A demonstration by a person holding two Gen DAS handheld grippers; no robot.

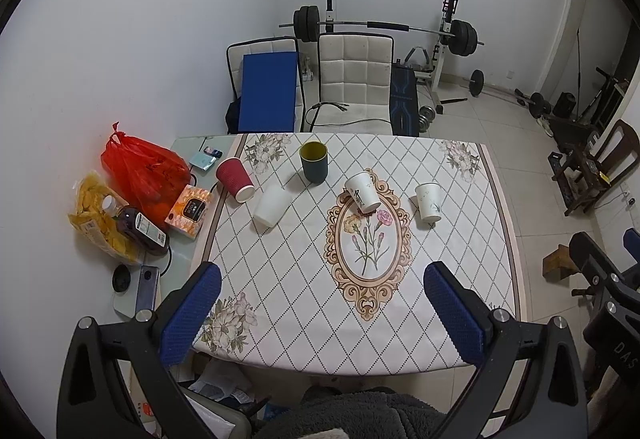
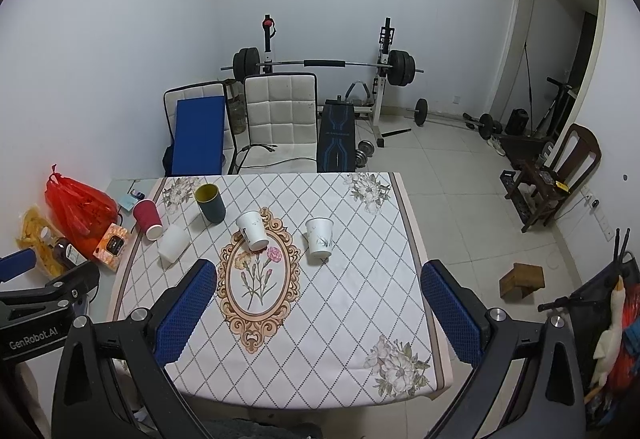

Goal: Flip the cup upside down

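Note:
Several cups stand on the patterned tablecloth (image 1: pixel 304 279). A dark green cup (image 1: pixel 314 161) with a yellow inside stands mouth up at the back. A red ribbed cup (image 1: pixel 235 179), a plain white cup (image 1: pixel 272 205) and two printed white cups (image 1: pixel 362 192) (image 1: pixel 427 202) stand beside it; which way up they are I cannot tell. My left gripper (image 1: pixel 322 279) is open and empty, high above the table's near half. My right gripper (image 2: pixel 318 277) is open and empty too, above the near right part. The cups also show in the right wrist view, green (image 2: pixel 211 203) and right white (image 2: pixel 319 237).
A red plastic bag (image 1: pixel 140 171), a snack bag (image 1: pixel 96 215), a dark bottle (image 1: pixel 142 229) and an orange box (image 1: pixel 189 211) crowd the table's left strip. Two white chairs (image 1: pixel 354 79) and a barbell rack (image 1: pixel 384 27) stand behind. A wooden chair (image 2: pixel 556 175) stands at right.

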